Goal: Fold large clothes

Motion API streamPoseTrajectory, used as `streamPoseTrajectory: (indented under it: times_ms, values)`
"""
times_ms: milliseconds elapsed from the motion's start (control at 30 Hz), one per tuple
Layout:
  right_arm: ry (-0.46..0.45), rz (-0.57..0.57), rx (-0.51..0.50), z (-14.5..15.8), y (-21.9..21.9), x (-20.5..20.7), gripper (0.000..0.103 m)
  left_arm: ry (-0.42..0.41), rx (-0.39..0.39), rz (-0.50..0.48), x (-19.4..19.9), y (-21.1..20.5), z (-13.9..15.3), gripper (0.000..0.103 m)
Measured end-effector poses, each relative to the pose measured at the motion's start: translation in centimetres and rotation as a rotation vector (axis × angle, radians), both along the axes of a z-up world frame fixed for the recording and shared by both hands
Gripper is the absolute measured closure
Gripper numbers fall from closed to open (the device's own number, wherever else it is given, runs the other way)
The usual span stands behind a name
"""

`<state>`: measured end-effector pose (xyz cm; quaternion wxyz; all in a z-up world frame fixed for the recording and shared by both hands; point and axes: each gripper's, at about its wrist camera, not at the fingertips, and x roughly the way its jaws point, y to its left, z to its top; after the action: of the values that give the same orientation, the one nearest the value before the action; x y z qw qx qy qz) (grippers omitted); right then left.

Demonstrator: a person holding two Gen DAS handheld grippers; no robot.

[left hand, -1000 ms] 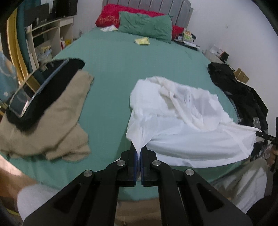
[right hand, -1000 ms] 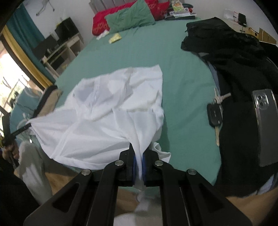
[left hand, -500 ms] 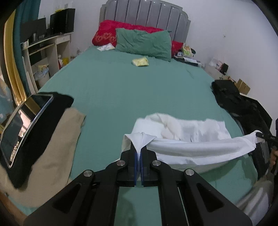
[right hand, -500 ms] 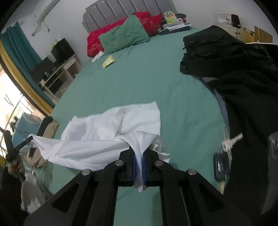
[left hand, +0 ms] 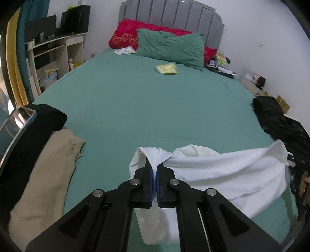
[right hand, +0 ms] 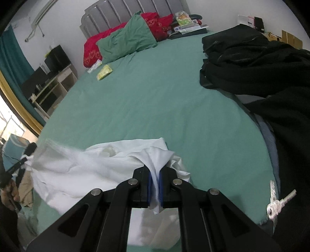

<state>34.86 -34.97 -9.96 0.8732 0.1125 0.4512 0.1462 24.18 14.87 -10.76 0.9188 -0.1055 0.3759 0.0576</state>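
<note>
white garment (left hand: 222,170): was spread flat on bed (left hand: 155,108) | now lifted clear, bunched, hanging over near edge

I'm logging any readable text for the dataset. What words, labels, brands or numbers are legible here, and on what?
None can be read.
Yellow packet on the bed: print too blurred.
Papers by the red pillow: too small.
Green-yellow box near the headboard: blurred.
White box by the wall: illegible.
</note>
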Motion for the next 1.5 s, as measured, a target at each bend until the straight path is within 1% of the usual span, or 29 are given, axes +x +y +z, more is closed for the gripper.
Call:
streamPoseTrajectory:
  times_ms: [167,233,267,300,333,367,400,433,467,500,533,567,600,667,733,800,833,933,1000,1033,1067,1100,1167,1200,1267,1300,1333,1400,1500]
  values:
    - [0.008,0.023,-0.06,-2.1,1.3,2.2,0.096,0.048,-0.012,0.036,2.6,0.9,-3.0,0.1]
    - [0.033,0.035,-0.077,-3.0,1.7,3.1,0.093,0.104,-0.028,0.047,3.8,1.3,-4.5,0.1]
    - [0.05,0.043,-0.105,-3.4,2.1,3.5,0.09,0.122,-0.043,0.049,4.0,1.5,-4.9,0.097]
    - [0.061,0.045,-0.137,-3.5,2.3,3.7,0.086,0.126,-0.06,0.052,4.0,1.8,-5.2,0.09]
    - [0.059,0.046,-0.155,-3.4,2.5,3.6,0.086,0.124,-0.064,0.064,4.0,2.0,-5.3,0.085]
    - [0.033,0.049,-0.168,-2.8,2.6,3.2,0.086,0.108,-0.064,0.078,3.6,2.3,-5.1,0.071]
    - [-0.002,0.047,-0.183,-2.0,2.7,2.7,0.085,0.083,-0.058,0.08,3.2,2.4,-4.5,0.06]
    - [-0.031,0.044,-0.207,-1.2,2.8,2.3,0.083,0.06,-0.049,0.078,2.8,2.4,-3.9,0.058]
    - [-0.069,0.035,-0.243,-0.3,2.9,1.8,0.073,0.038,-0.04,0.078,2.5,2.4,-3.3,0.055]
    - [-0.094,0.026,-0.263,0.3,3.0,1.3,0.056,0.022,-0.032,0.08,2.2,2.4,-2.8,0.052]
    - [-0.12,0.016,-0.28,0.8,3.1,0.8,0.044,0.002,-0.027,0.077,1.7,2.2,-2.1,0.05]
    - [-0.151,0.011,-0.287,1.5,3.2,0.1,0.024,-0.014,-0.033,0.058,1.3,1.8,-1.6,0.046]
    - [-0.167,0.015,-0.288,2.0,3.3,-0.4,0.017,-0.02,-0.049,0.021,0.9,1.2,-1.2,0.046]
    - [-0.206,0.022,-0.305,2.9,4.0,-1.5,0.017,-0.013,-0.073,-0.053,0.2,-0.6,-1.0,0.046]
    - [-0.25,0.07,-0.286,3.6,5.0,-2.6,0.017,0.008,-0.084,-0.151,-0.2,-2.9,-1.2,0.046]
    - [-0.255,0.186,-0.22,3.4,6.9,-3.4,0.017,0.053,-0.082,-0.258,-0.5,-5.9,-2.1,0.046]
    - [-0.226,0.292,-0.199,2.6,8.6,-3.8,0.017,0.077,-0.077,-0.305,-0.5,-7.0,-2.7,0.046]
    - [-0.191,0.443,-0.272,0.4,12.4,-4.8,0.017,0.149,-0.026,-0.392,-0.2,-9.7,-4.6,0.046]
    - [-0.175,0.518,-0.303,-0.9,14.3,-5.2,0.017,0.18,0.038,-0.413,0.1,-10.9,-5.7,0.046]
    - [-0.167,0.556,-0.317,-1.5,15.3,-5.3,0.017,0.182,0.044,-0.419,0.1,-11.2,-5.8,0.046]
    - [-0.162,0.576,-0.329,-1.9,15.5,-5.3,0.027,0.181,0.039,-0.439,0.2,-11.4,-6.0,0.046]
    - [-0.163,0.596,-0.355,-2.2,16.0,-5.3,0.057,0.181,0.046,-0.454,0.3,-11.6,-6.1,0.046]
    - [-0.159,0.58,-0.396,-2.8,16.0,-4.2,0.084,0.179,0.058,-0.462,0.8,-11.7,-6.1,0.049]
    - [-0.156,0.584,-0.38,-2.6,15.9,-3.9,0.087,0.171,0.055,-0.464,1.1,-11.5,-6.0,0.067]
    - [-0.158,0.585,-0.351,-1.8,15.6,-3.3,0.093,0.172,0.072,-0.46,2.0,-11.5,-5.6,0.09]
    - [-0.16,0.585,-0.337,-1.5,15.5,-3.6,0.098,0.158,0.072,-0.46,2.1,-11.4,-5.2,0.092]
    - [-0.169,0.578,-0.322,-0.9,15.4,-3.2,0.1,0.148,0.074,-0.46,2.1,-11.2,-4.8,0.093]
    - [-0.194,0.569,-0.302,0.0,15.5,-2.6,0.1,0.132,0.088,-0.459,2.5,-11.4,-4.3,0.098]
    - [-0.216,0.535,-0.275,1.1,15.7,-0.1,0.1,0.11,0.117,-0.436,4.0,-11.3,-3.5,0.098]
